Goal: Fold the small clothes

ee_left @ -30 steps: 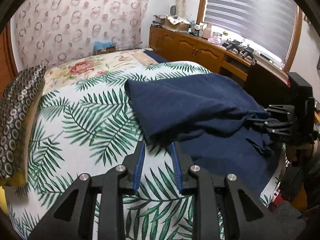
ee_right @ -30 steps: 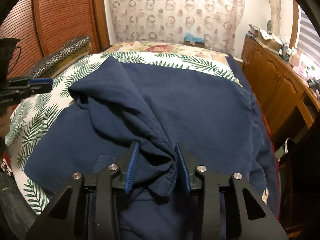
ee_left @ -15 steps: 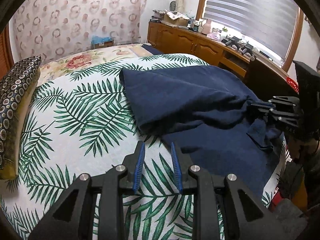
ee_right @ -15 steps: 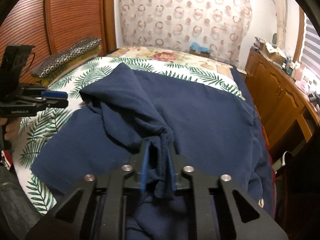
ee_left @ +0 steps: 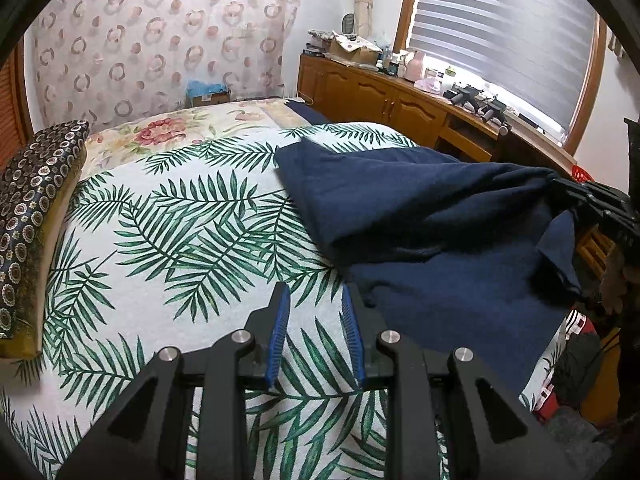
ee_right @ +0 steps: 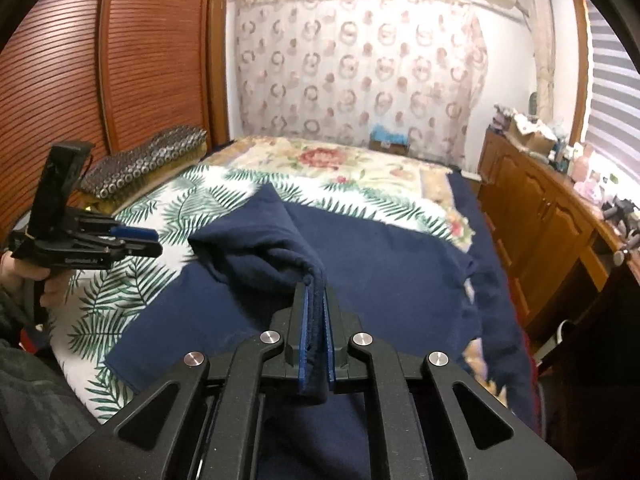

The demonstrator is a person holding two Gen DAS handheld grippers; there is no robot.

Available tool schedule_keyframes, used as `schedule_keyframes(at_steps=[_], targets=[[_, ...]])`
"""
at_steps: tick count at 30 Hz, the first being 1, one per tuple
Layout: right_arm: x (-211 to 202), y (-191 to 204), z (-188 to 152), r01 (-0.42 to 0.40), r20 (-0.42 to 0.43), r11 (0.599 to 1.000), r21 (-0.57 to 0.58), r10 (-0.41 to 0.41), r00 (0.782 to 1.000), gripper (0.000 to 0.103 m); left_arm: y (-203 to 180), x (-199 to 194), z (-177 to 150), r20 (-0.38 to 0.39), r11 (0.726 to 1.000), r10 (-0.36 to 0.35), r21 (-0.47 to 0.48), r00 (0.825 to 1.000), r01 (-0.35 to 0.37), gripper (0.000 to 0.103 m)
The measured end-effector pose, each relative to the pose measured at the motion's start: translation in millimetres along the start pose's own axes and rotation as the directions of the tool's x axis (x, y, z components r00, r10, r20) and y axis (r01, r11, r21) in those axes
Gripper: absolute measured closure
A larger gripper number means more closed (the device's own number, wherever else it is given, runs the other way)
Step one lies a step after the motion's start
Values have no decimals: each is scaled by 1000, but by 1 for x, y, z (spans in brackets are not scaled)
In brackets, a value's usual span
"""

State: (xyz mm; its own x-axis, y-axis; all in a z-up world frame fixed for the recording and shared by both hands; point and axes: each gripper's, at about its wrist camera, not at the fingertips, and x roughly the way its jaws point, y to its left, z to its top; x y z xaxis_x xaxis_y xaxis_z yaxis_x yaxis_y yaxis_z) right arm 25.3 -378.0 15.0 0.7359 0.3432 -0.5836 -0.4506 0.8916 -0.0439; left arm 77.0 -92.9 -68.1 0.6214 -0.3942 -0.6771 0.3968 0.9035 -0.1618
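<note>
Since a second ago, the right tool [ee_right: 315, 300] has clamped down on a bunched fold of the navy garment [ee_right: 380, 264] and is lifting it off the bed [ee_left: 168, 240], so the cloth now is rising in a taut ridge toward the blue pads.

At far left, a dark patterned pillow [ee_left: 28, 216] is lying along the bed's edge. Beside it the palm-leaf bedspread [ee_left: 192, 236] is lying bare, and the left tool [ee_left: 314, 304] is hovering over it with its jaws parted and nothing between them, just short of the garment's near edge. A hand [ee_right: 24, 276] is holding that tool's grip.

Further right, the navy garment is spreading over the right half of the bed, one layer folded over another, its pinched fold hanging from the right tool. Beyond it a wooden cabinet [ee_left: 384, 100] is running along under the window blind [ee_left: 504, 36].
</note>
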Motion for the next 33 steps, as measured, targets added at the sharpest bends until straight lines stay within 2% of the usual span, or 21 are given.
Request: schedule_keyframes(at_steps=[6,10,15,18,20,21,22,27,33], targets=[[-16,-26,-8,74,-2,997,23,-74,997,99,-5,0,0,1,1000,-4,13,1000,4,78],[-1,-44,-29,126,-82,991,44,-122,989,99,-7,0,1,2,1000,-1,16,1000,0,78],[20,-52,-52,154,-170,987,52,-143,975,98,-7,0,0,1,1000,2,15,1000,-2,78],[22,-53,-54,163,-178,985,53,-152,972,88,-8,1,0,5,1000,5,15,1000,-5,78],[19,-51,-50,162,-168,985,50,-152,974,73,-8,0,0,7,1000,7,17,1000,-7,78],[17,-50,-47,165,-157,985,46,-156,975,56,-8,0,0,8,1000,7,18,1000,-7,78],[15,-50,-45,166,-147,985,45,-158,977,50,-9,0,0,9,1000,6,19,1000,-7,78],[15,-33,-26,114,-110,993,-5,-114,987,38,-11,-1,0,15,1000,5,20,1000,-5,78],[47,0,-2,23,-115,997,-74,-31,993,38,-14,-2,-1,15,1000,9,19,1000,-9,78]])
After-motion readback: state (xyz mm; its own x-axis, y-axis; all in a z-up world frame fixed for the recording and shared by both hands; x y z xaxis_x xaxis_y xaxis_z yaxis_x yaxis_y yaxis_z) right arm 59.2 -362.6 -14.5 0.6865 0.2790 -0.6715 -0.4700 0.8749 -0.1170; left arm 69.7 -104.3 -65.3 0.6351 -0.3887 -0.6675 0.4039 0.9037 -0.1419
